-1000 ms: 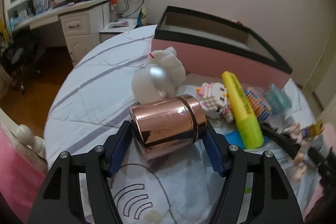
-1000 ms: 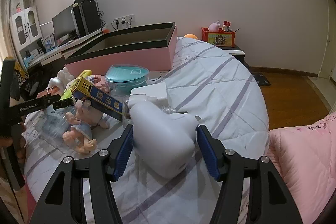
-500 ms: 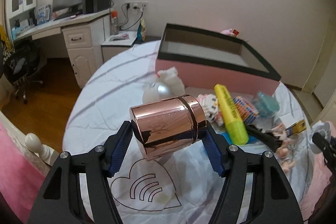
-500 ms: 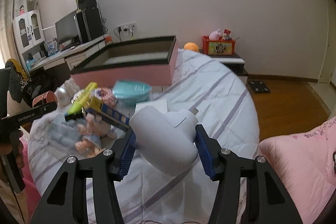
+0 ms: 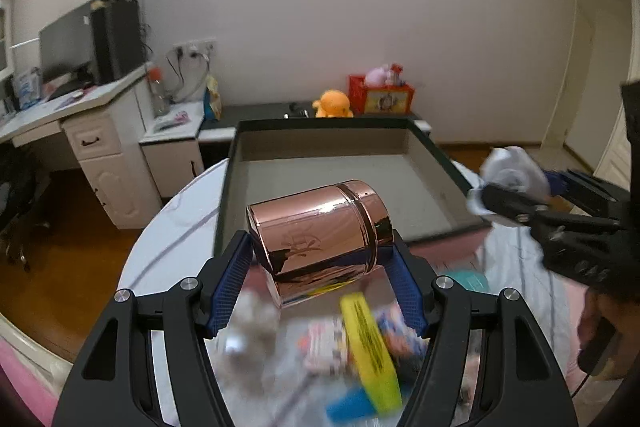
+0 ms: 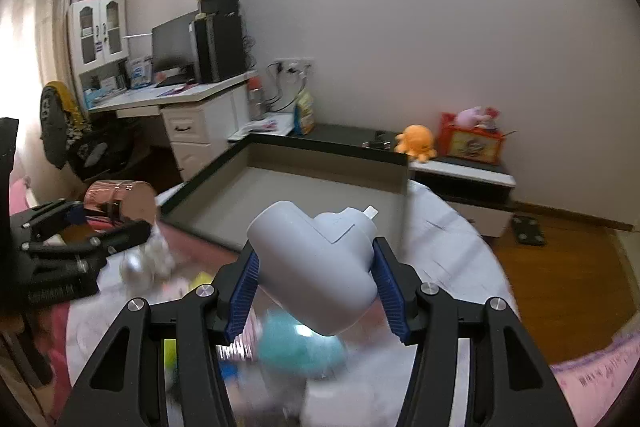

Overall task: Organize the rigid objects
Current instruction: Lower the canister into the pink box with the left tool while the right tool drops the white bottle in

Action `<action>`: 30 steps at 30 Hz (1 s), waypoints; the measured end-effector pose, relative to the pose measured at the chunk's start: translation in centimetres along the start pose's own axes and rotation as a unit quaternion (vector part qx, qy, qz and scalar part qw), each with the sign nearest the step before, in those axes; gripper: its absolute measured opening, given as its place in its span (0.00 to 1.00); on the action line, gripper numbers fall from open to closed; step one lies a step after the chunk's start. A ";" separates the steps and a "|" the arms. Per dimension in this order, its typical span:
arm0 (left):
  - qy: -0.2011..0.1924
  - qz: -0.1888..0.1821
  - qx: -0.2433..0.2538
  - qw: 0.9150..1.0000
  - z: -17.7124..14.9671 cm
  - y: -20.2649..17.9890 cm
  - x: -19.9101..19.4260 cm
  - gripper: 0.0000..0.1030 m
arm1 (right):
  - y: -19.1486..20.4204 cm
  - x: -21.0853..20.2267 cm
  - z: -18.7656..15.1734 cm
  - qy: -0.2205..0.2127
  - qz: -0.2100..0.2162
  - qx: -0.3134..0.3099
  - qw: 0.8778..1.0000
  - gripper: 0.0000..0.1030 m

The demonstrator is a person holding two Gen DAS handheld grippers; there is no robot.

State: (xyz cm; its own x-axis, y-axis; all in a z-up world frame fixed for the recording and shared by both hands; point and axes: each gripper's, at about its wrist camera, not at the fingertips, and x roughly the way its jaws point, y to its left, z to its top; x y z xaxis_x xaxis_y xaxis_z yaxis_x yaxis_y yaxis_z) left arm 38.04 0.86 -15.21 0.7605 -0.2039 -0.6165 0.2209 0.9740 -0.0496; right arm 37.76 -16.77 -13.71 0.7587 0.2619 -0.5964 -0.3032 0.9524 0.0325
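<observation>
- Rose-gold metal canister (image 5: pixel 320 233) lies on its side, clamped end to end between the blue pads of the left gripper (image 5: pixel 322 281), held in the air at the near rim of the pink box (image 5: pixel 444 167).
- White plastic appliance (image 6: pixel 316 267), round barrel pointing up-left, is gripped by the right gripper (image 6: pixel 316 291); its jaws have just been closing onto it. It hangs before the box's near right corner.
- Box interior is bare grey, its rim black.
- Blurred clutter lies nearer than the box: yellow highlighter (image 5: pixel 370 339), teal round container (image 6: pixel 300 347).
- Orange plush (image 6: pixel 416 143) sits behind the box.
</observation>
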 end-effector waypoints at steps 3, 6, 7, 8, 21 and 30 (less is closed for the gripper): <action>0.031 -0.001 0.006 1.000 2.1 0.3 3.9 0.66 | -0.2 5.0 1.8 0.046 0.010 0.006 0.999 0.54; 0.074 -0.012 0.003 0.997 3.0 0.9 8.0 0.66 | -0.2 8.7 1.9 0.090 0.007 0.004 0.996 0.54; 0.088 -0.013 -0.001 0.996 3.1 1.2 9.2 0.66 | -0.3 9.5 1.8 0.100 0.006 0.006 0.995 0.54; 0.099 -0.015 -0.003 0.995 3.0 1.4 10.0 0.66 | -0.4 10.2 1.6 0.109 0.000 0.006 0.994 0.54; 0.079 0.011 -0.011 0.997 2.8 2.2 9.2 0.89 | -2.4 10.2 1.0 0.111 -0.011 0.029 0.993 0.70; -0.083 0.071 -0.025 0.994 0.2 1.8 -5.8 1.00 | -0.9 -3.3 0.8 -0.024 -0.023 0.041 0.999 0.80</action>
State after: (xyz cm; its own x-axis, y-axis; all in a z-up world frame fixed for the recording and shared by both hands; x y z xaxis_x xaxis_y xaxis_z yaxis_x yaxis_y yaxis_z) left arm 34.15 3.81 -11.53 0.8726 -0.0743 -0.4827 0.0779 0.9969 -0.0127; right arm 35.96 -18.37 -11.09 0.7984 0.2222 -0.5596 -0.2197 0.9728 0.0728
